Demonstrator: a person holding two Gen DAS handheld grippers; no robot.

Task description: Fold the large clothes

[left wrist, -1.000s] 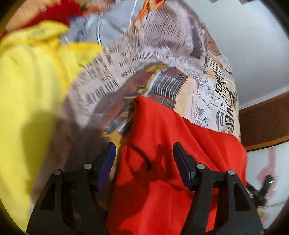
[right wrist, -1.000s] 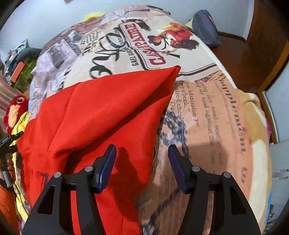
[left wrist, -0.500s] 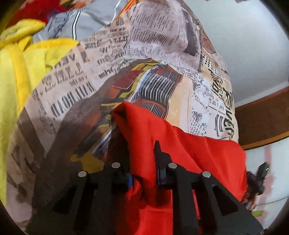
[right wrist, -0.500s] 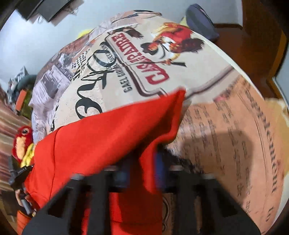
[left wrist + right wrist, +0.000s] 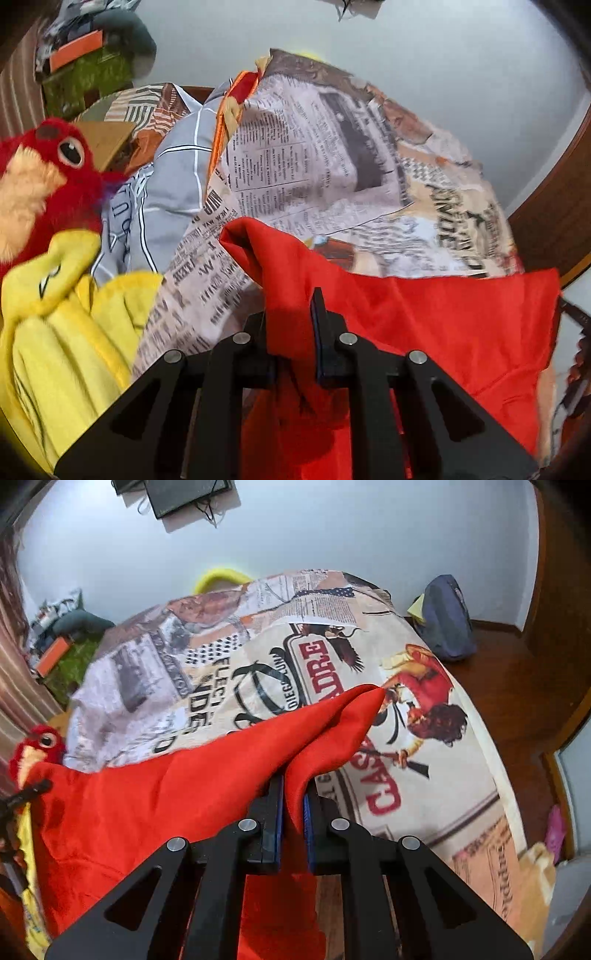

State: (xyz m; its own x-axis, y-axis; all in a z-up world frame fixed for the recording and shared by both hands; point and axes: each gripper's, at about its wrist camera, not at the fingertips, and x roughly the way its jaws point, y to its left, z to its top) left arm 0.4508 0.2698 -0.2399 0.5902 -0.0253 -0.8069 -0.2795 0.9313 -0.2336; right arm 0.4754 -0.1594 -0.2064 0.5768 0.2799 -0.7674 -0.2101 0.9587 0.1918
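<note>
A large red garment (image 5: 443,325) lies over a newspaper-print bedspread (image 5: 332,155). My left gripper (image 5: 290,310) is shut on one bunched corner of it, and the corner stands up in a peak above the pads. In the right wrist view the red garment (image 5: 166,797) stretches off to the left. My right gripper (image 5: 293,786) pinches another corner, its jaws still closing with the cloth pressed between the blue pads. The cloth hangs taut between the two grips, lifted off the bedspread (image 5: 295,635).
A red plush bird (image 5: 44,177), a yellow fleece garment (image 5: 55,332) and grey bedding (image 5: 173,173) lie left of the left gripper. A blue backpack (image 5: 447,620) sits on the wooden floor (image 5: 517,686) beyond the bed's far right corner.
Both grippers went from open over the red garment to shut on its corners. Both then rose and pulled the corners up off the bedspread.
</note>
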